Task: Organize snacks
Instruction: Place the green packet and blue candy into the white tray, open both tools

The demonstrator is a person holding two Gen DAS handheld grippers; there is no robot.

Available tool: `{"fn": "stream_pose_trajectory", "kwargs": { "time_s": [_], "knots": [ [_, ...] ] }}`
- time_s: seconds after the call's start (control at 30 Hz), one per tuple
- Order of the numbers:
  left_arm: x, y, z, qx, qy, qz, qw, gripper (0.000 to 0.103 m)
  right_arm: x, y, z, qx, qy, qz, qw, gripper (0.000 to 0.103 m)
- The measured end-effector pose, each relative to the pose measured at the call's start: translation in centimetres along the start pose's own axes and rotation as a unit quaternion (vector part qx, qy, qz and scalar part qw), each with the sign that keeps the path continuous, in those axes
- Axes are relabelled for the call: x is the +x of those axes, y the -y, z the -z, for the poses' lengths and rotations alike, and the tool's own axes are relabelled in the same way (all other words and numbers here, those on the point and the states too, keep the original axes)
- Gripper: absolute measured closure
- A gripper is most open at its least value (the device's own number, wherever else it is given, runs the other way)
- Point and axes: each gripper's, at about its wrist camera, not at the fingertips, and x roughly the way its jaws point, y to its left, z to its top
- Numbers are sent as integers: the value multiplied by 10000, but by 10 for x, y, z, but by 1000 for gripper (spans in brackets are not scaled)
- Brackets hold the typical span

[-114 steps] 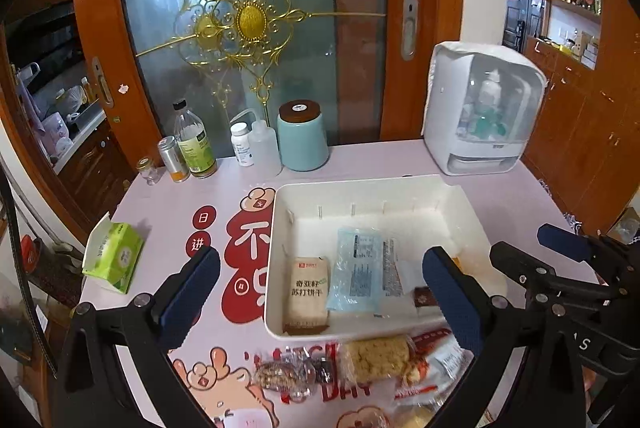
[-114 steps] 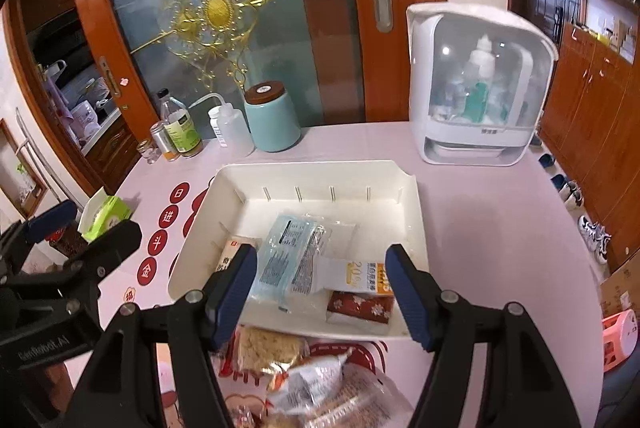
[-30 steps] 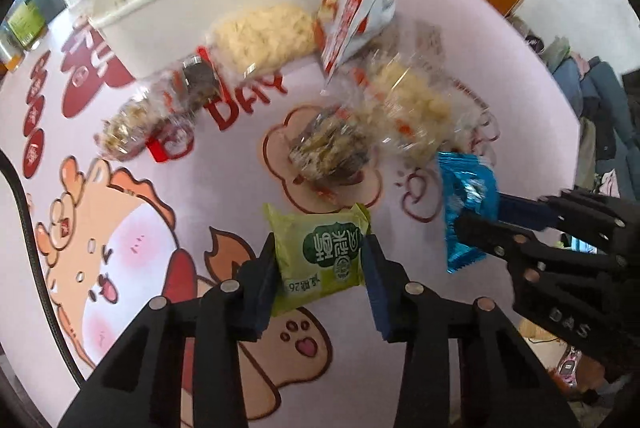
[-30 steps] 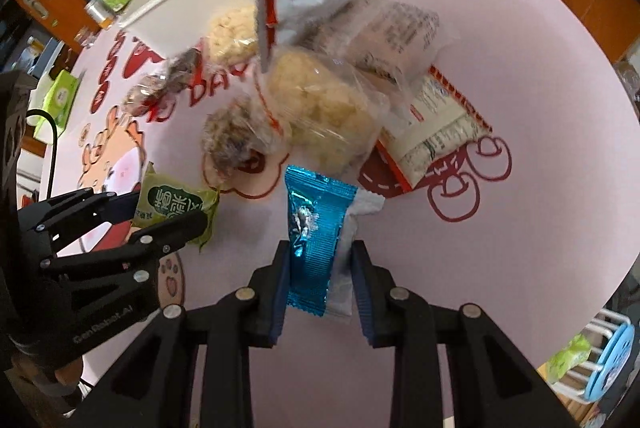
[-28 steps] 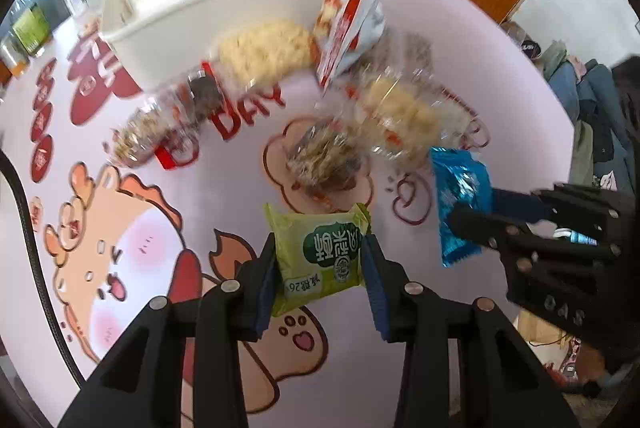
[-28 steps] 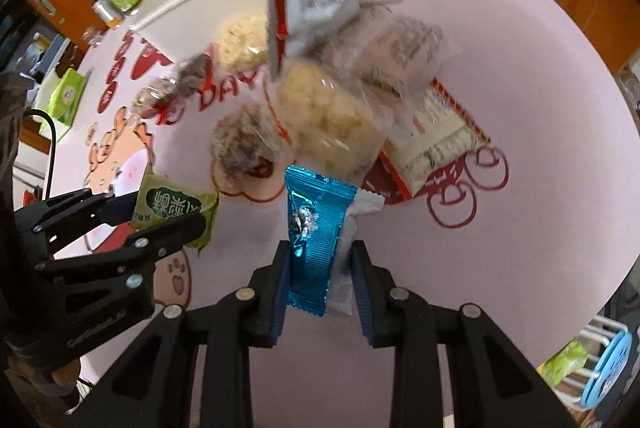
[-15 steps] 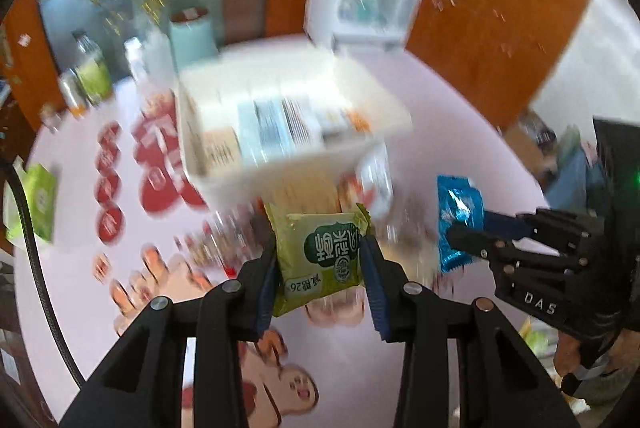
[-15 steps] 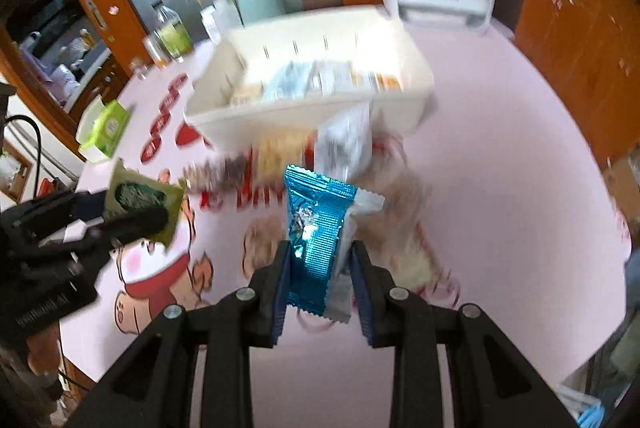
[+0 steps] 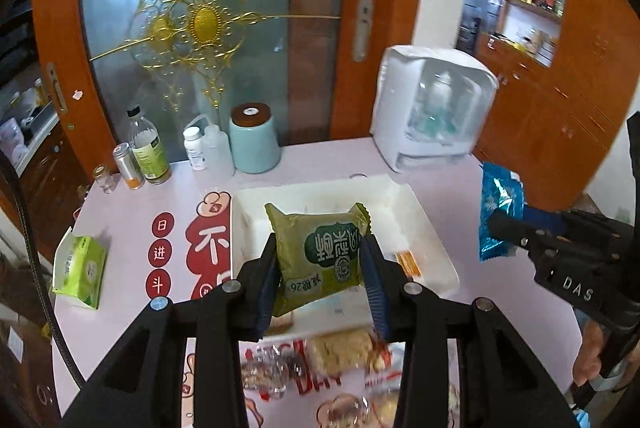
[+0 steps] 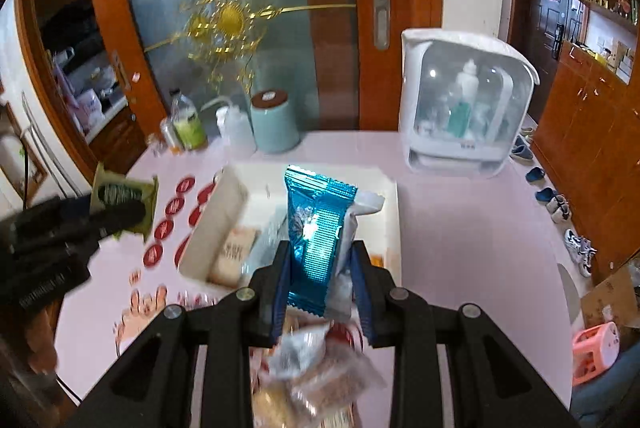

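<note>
Above the white rectangular plastic tray (image 9: 436, 228): left gripper (image 9: 320, 268) pinching a green foil snack packet (image 9: 320, 252) by its edges, ready for dropping. At three o'clock, right gripper (image 10: 320, 268) clamping a blue foil snack packet (image 10: 316, 228) upright, likewise clearing the tray wall.

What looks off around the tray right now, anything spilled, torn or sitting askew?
Nothing spilled or torn. The white tray sits flat with packets inside. Loose snack packets lie heaped on the table in front of it. The right gripper pinches a blue packet with a second pale wrapper alongside.

Both packets (image 9: 320, 252) lifted, now over tray (image 9: 436, 228)
</note>
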Motion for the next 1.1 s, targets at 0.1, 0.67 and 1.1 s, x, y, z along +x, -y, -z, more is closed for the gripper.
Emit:
{"fn": "stream_pose_trajectory", "kwargs": {
  "time_s": [0.1,0.67,1.1],
  "knots": [
    [21,-5,-7,-184,-113,-103,9997,66,19,5,-15,37,-41,-5,10000,74],
    [81,-24,22,-322,-556,-470,9968,6,88,9,-9,0,-550,-104,9984,44],
    [48,-10,28,-236,-87,-313,9992,6,60,14,3,129,-445,-102,9989,44]
  ]
}}
